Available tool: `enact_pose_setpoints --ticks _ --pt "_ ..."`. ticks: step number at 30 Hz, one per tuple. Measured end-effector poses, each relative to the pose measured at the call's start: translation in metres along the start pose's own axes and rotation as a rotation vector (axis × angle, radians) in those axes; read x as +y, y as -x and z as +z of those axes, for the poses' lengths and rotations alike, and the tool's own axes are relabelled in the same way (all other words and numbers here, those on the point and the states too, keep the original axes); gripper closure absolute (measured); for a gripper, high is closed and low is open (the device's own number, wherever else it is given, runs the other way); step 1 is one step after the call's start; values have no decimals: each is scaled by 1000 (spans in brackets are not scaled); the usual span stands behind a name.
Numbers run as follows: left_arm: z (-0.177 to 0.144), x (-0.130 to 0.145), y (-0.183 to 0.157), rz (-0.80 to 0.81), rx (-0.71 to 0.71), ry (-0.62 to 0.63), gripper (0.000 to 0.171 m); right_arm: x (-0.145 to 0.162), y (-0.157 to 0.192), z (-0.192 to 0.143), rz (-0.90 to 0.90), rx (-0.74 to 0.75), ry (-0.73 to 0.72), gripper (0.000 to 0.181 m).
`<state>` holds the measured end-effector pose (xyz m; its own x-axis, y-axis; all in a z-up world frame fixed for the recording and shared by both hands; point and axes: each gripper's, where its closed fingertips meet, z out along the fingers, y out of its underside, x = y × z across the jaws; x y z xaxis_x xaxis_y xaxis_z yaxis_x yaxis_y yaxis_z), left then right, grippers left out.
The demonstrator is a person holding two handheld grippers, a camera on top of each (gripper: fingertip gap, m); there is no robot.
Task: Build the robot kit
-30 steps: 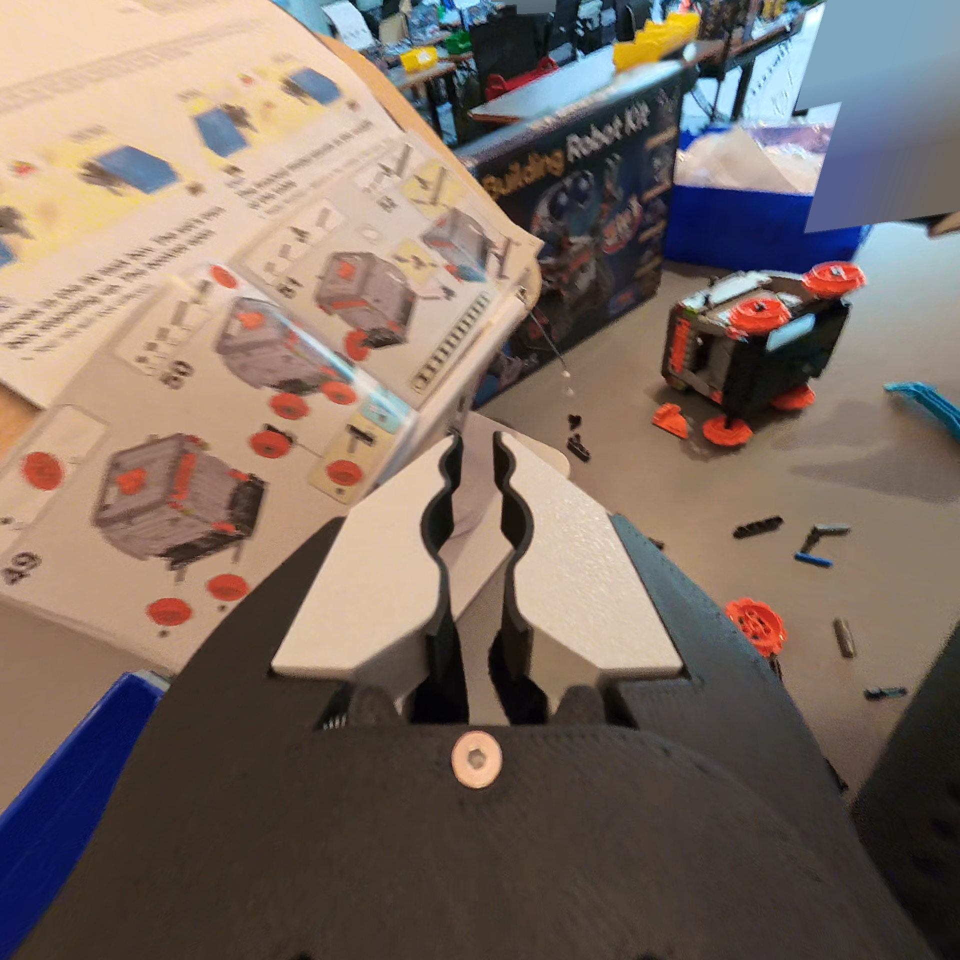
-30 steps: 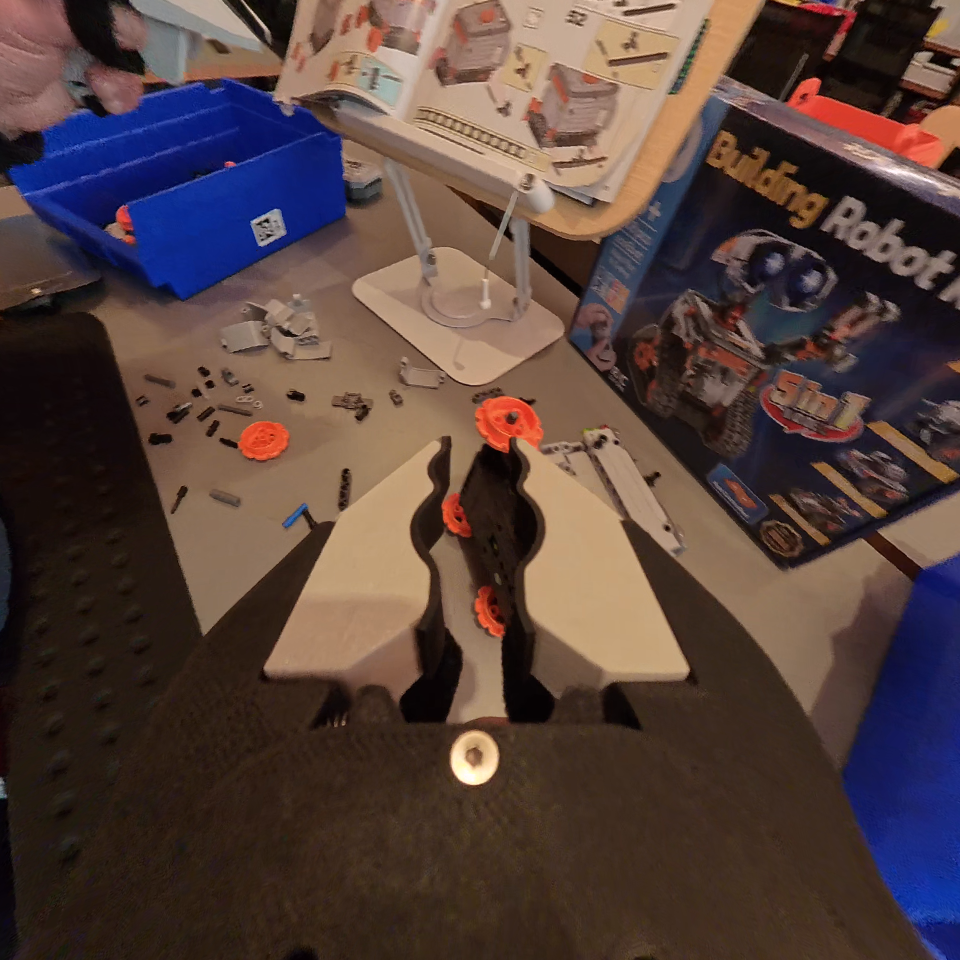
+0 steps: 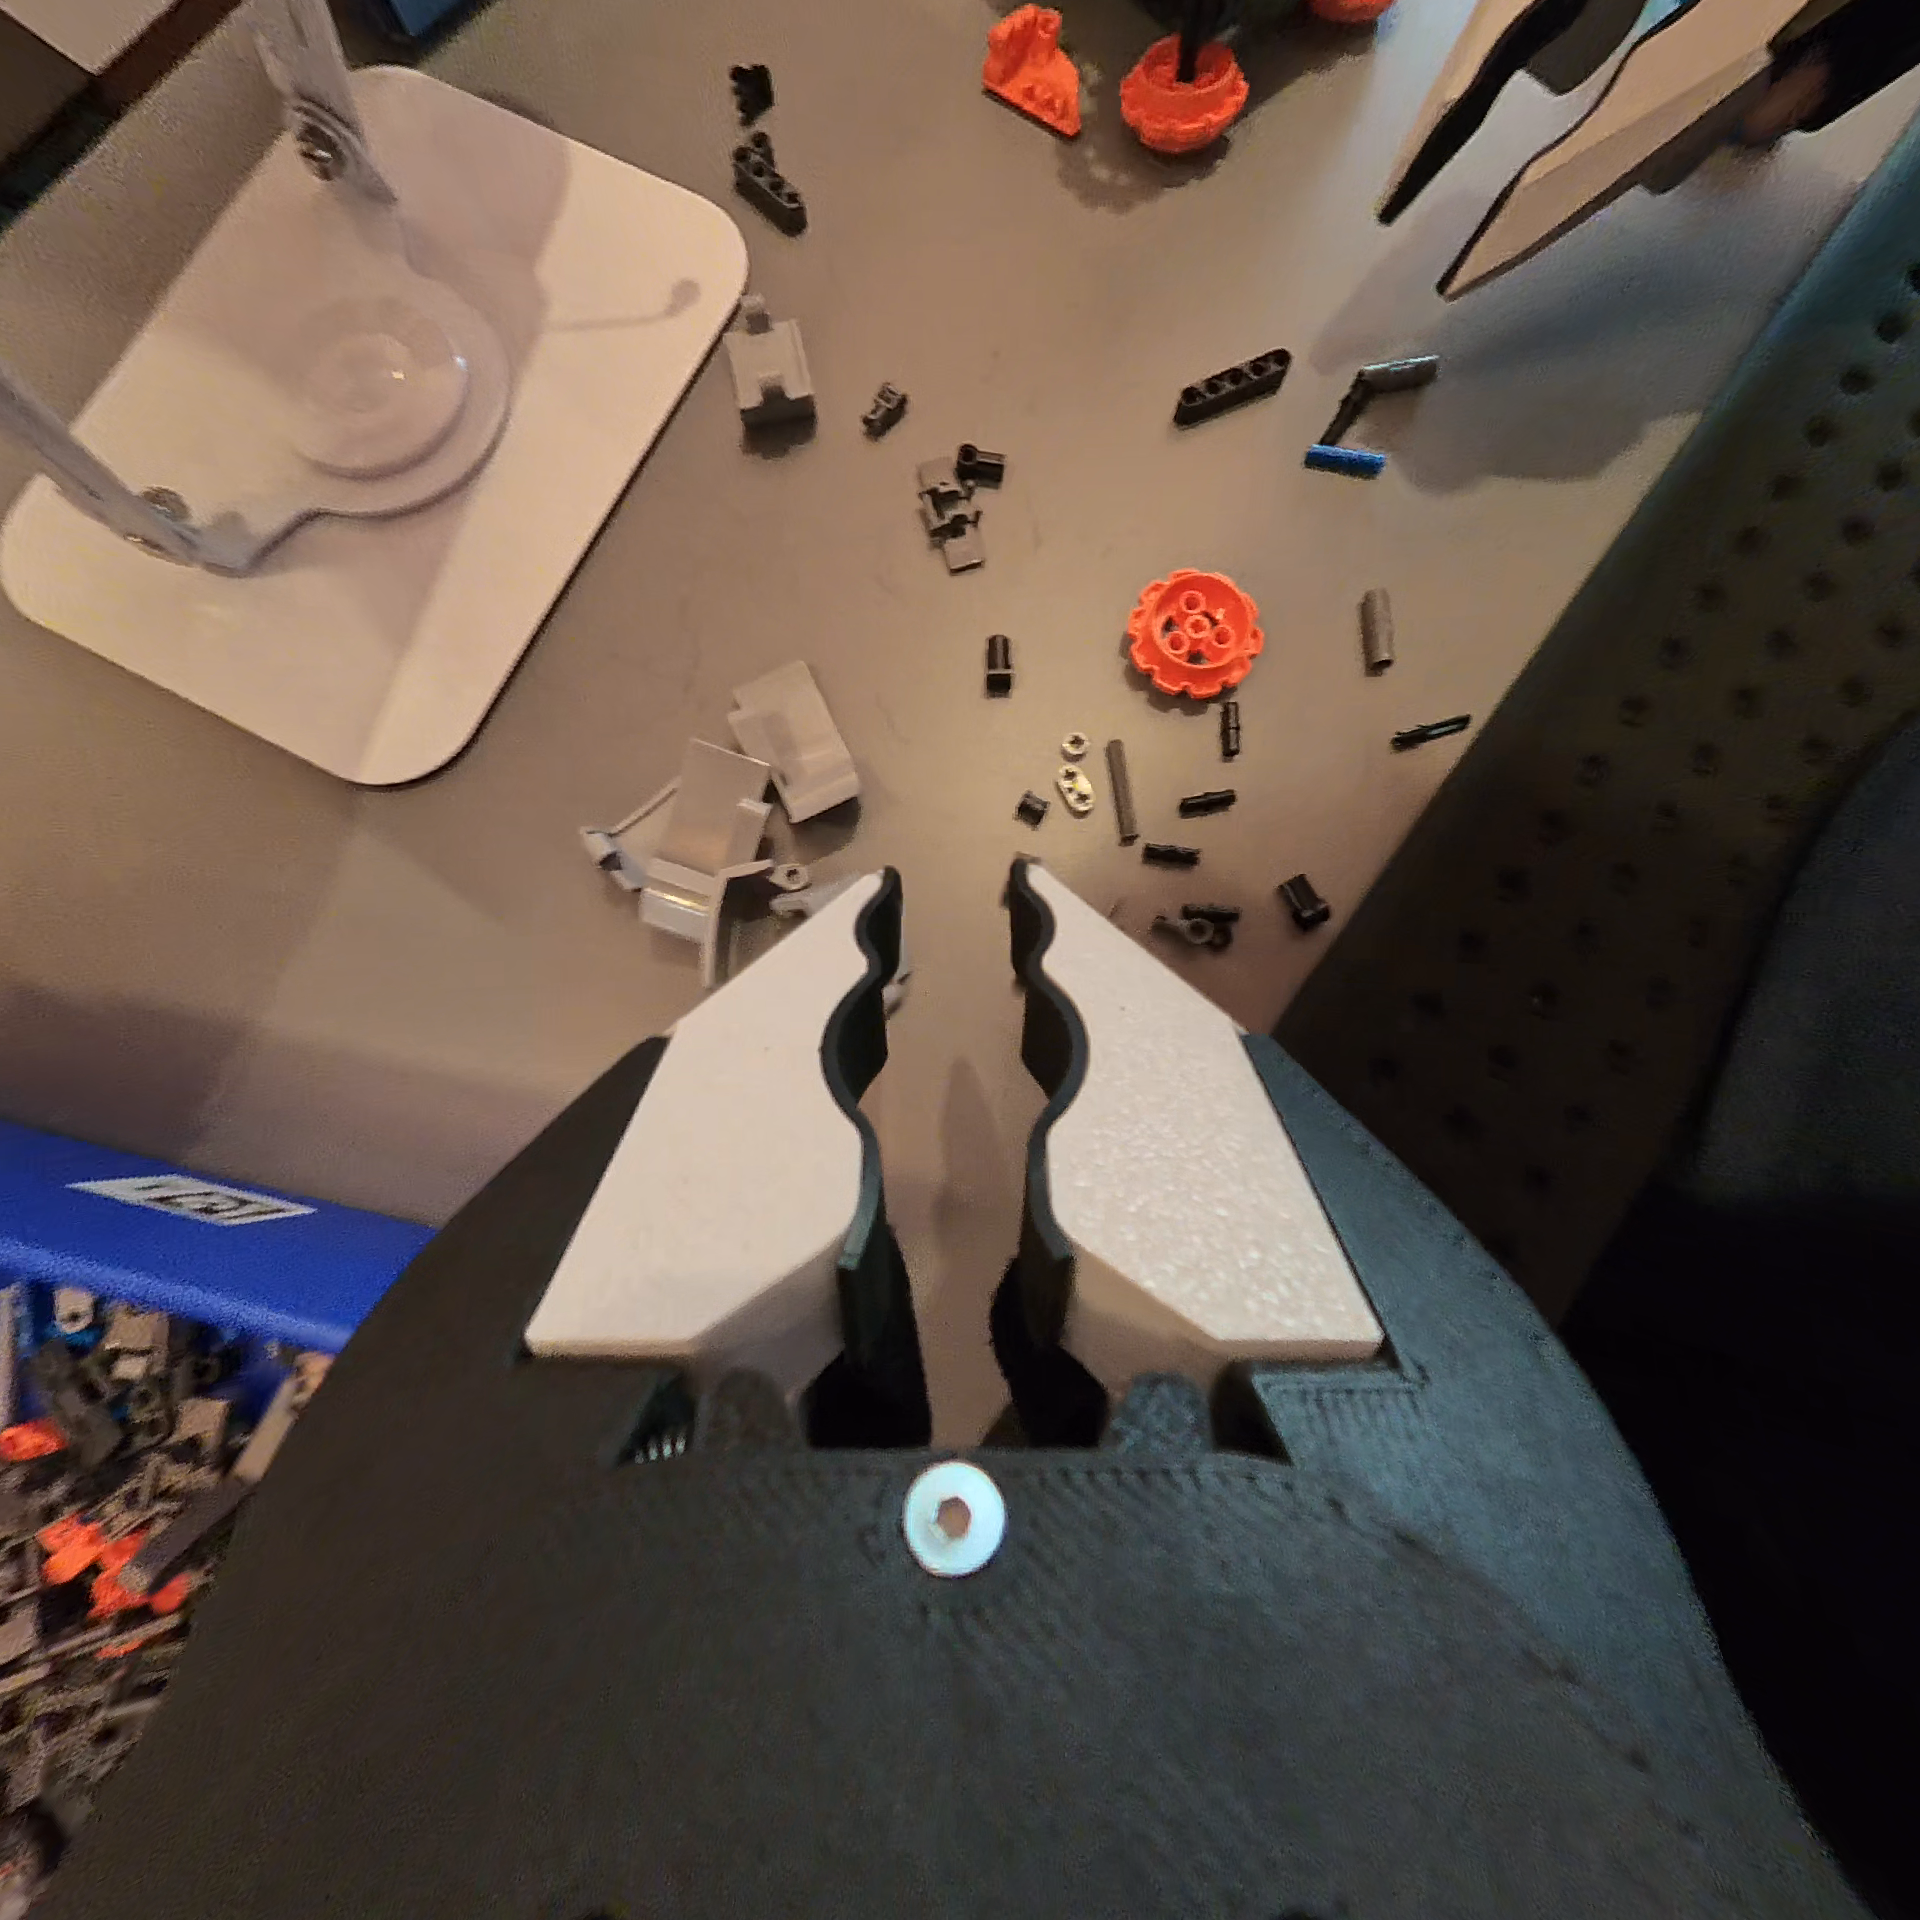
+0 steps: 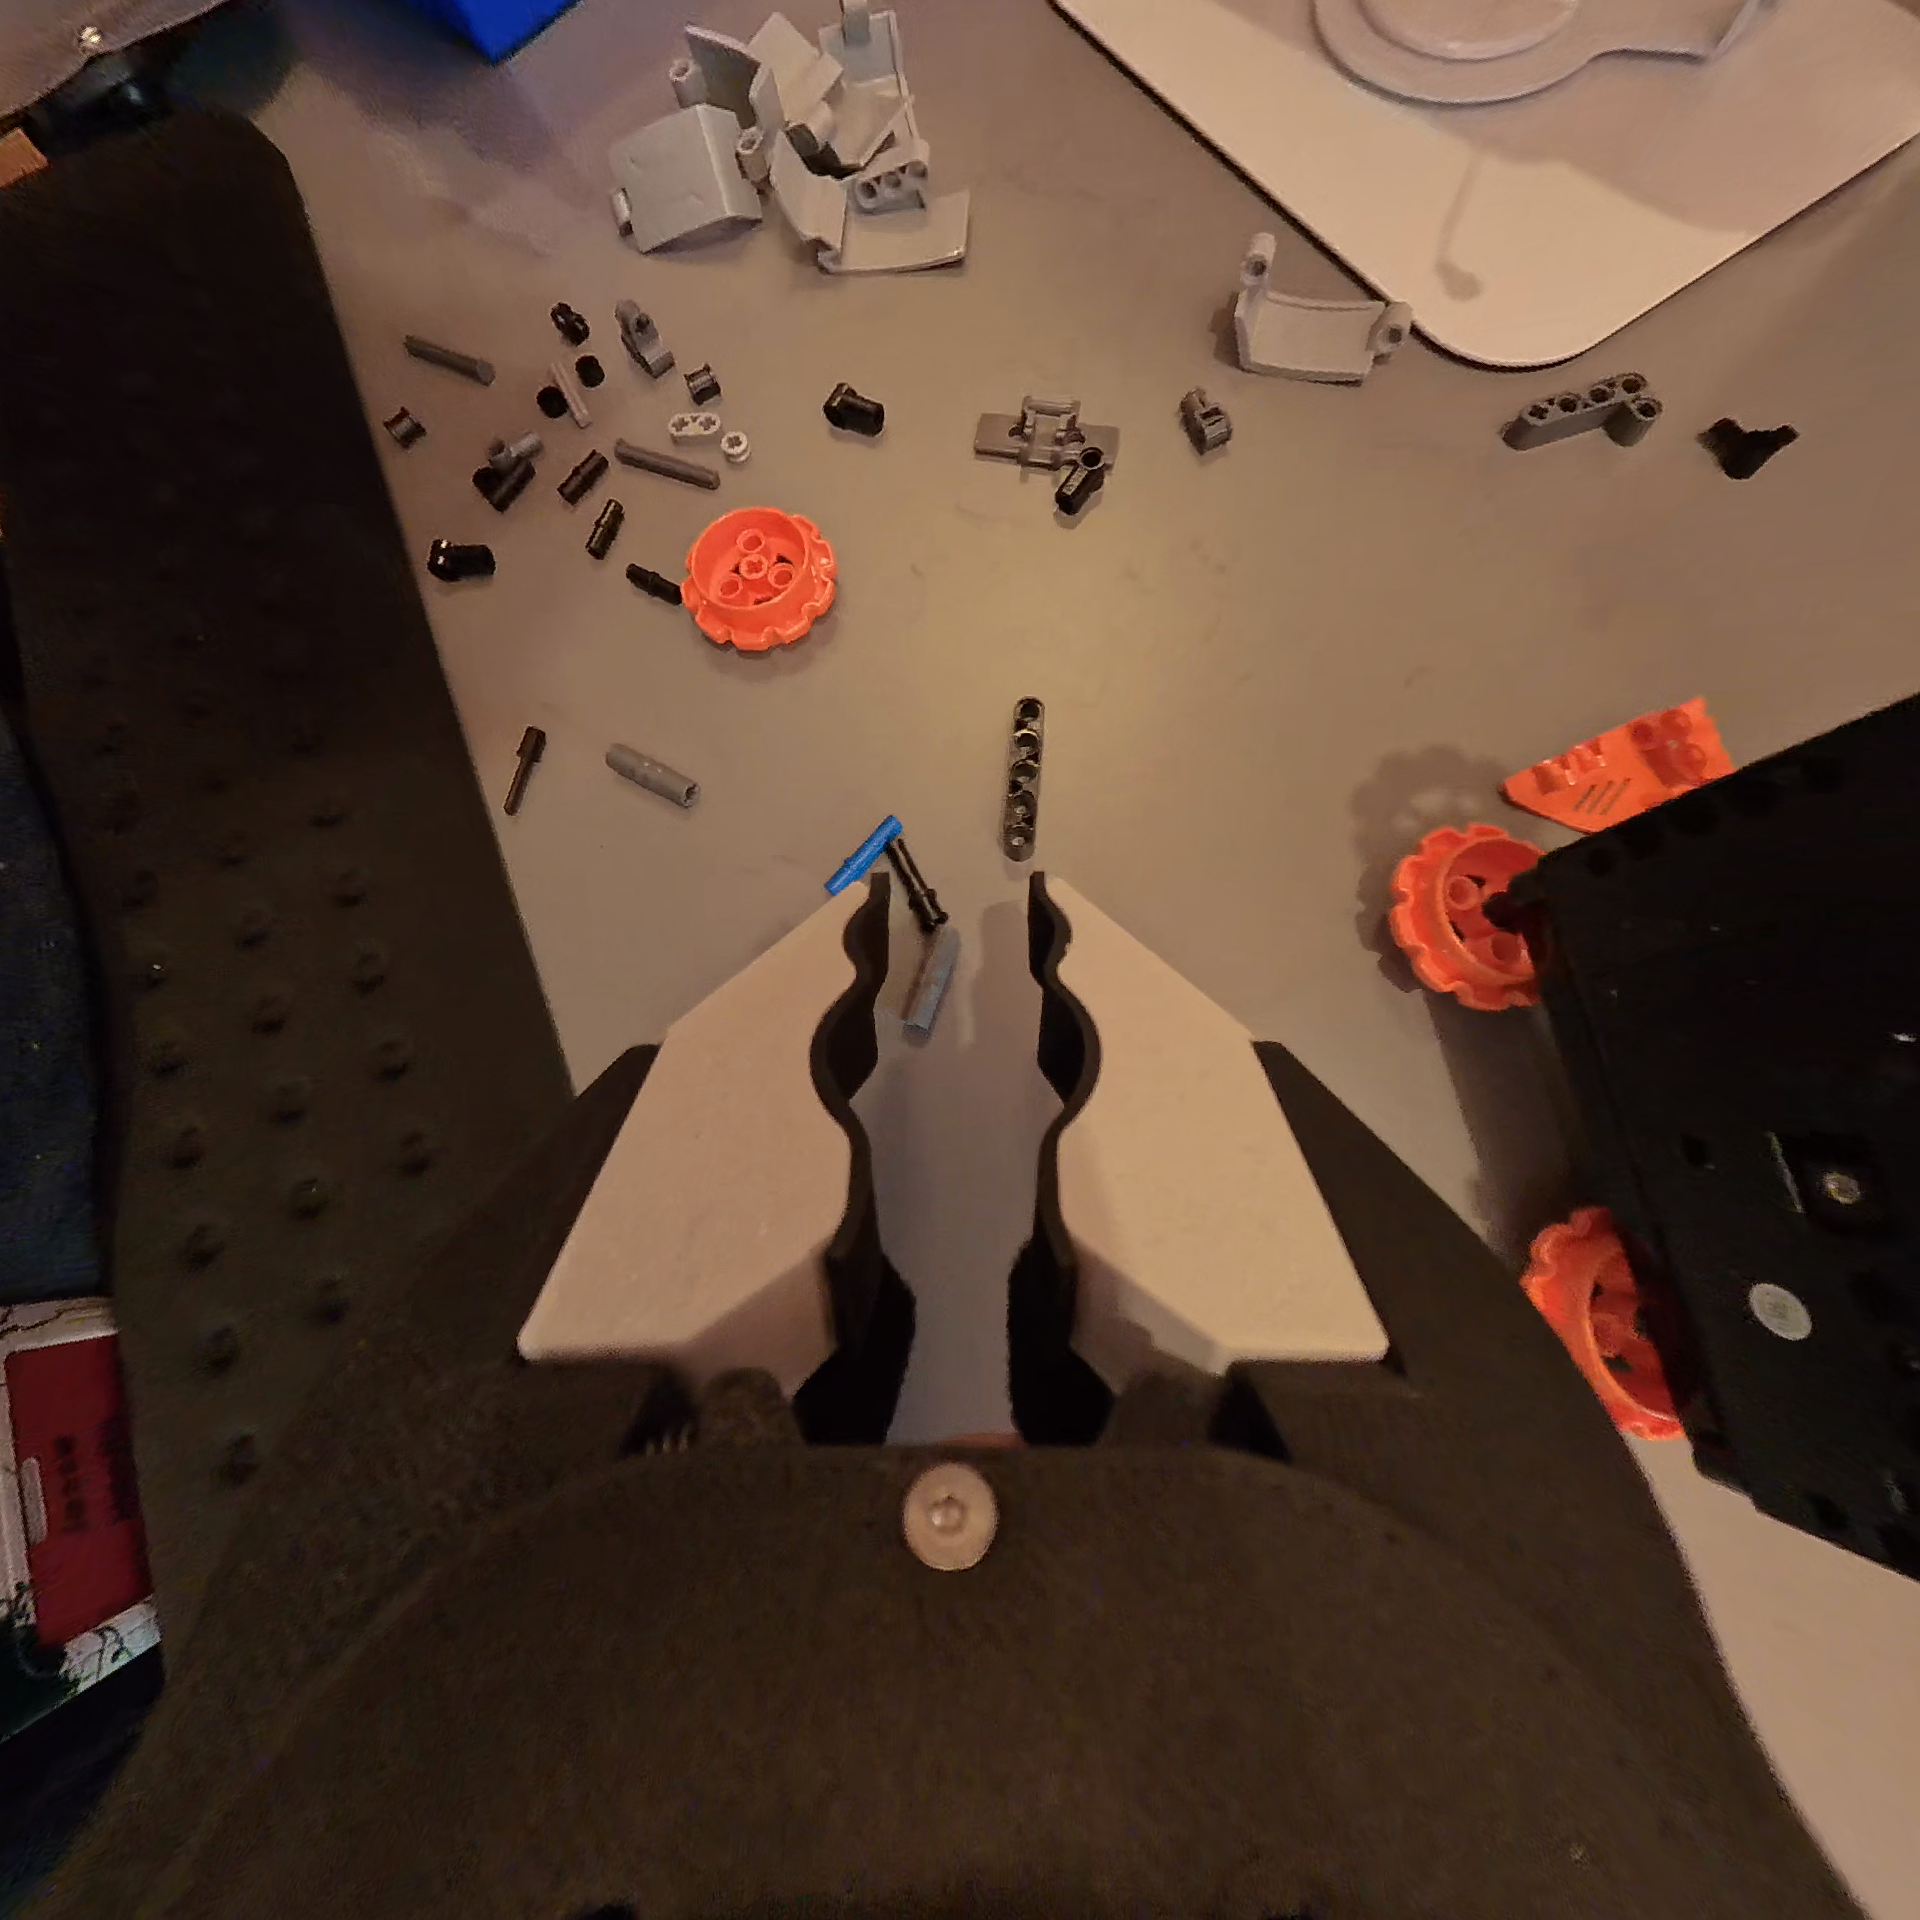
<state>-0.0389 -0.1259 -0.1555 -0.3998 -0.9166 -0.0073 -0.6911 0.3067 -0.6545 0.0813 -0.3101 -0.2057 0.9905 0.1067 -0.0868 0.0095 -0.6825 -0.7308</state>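
Hovering over the grey counter (image 3: 1039,312), the left gripper (image 3: 956,883) has its jaws apart with nothing between them. Just to the left of its tips lies a heap of light grey panel pieces (image 3: 727,821); to the right, a scatter of small black pins (image 3: 1195,862). Farther out sits a loose orange wheel (image 3: 1193,636), and beyond it a black beam with holes (image 3: 1232,387) and a blue pin (image 3: 1343,460). The white stand base (image 3: 436,623) occupies the far left; a blue bin (image 3: 187,1247) full of mixed parts is at the near left. The other gripper shows at the far right edge.

The right gripper (image 4: 956,894) is likewise parted and empty — a black pin (image 4: 914,883) and a grey pin (image 4: 932,987) lie on the counter in the gap between its fingers; whether they touch cannot be told. The blue pin (image 4: 862,856) lies just beside the left fingertip, and the black beam (image 4: 1023,774) just beyond the right one. The orange wheel (image 4: 758,577) is farther to the left. At the right stands a black assembled body (image 4: 1766,1091) carrying orange wheels — one (image 4: 1455,914) near the gripper tips. A dark studded mat (image 4: 208,727) runs along the left.
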Motion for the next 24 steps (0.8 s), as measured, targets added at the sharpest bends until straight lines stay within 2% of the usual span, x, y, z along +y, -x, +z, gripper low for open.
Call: enact_pose_setpoints --ticks 5,9,14,19,21,24 --pt "20 -2 -25 6 60 -11 152 -3 8 -7 -9 -1 -32 157" --pt "36 -11 -35 4 96 -30 149 -7 -1 -27 -12 60 -82 155" --pt "49 -27 -41 21 109 -54 148 -20 -38 -76 -22 248 -211 153" --pt "56 -58 -43 30 117 -124 146 -32 -83 -133 -25 472 -337 145" --pt "61 -68 -45 40 120 -141 146 -31 -101 -146 -10 530 -348 138" --pt "69 -81 -50 47 129 -165 145 -20 -123 -149 38 556 -310 130"
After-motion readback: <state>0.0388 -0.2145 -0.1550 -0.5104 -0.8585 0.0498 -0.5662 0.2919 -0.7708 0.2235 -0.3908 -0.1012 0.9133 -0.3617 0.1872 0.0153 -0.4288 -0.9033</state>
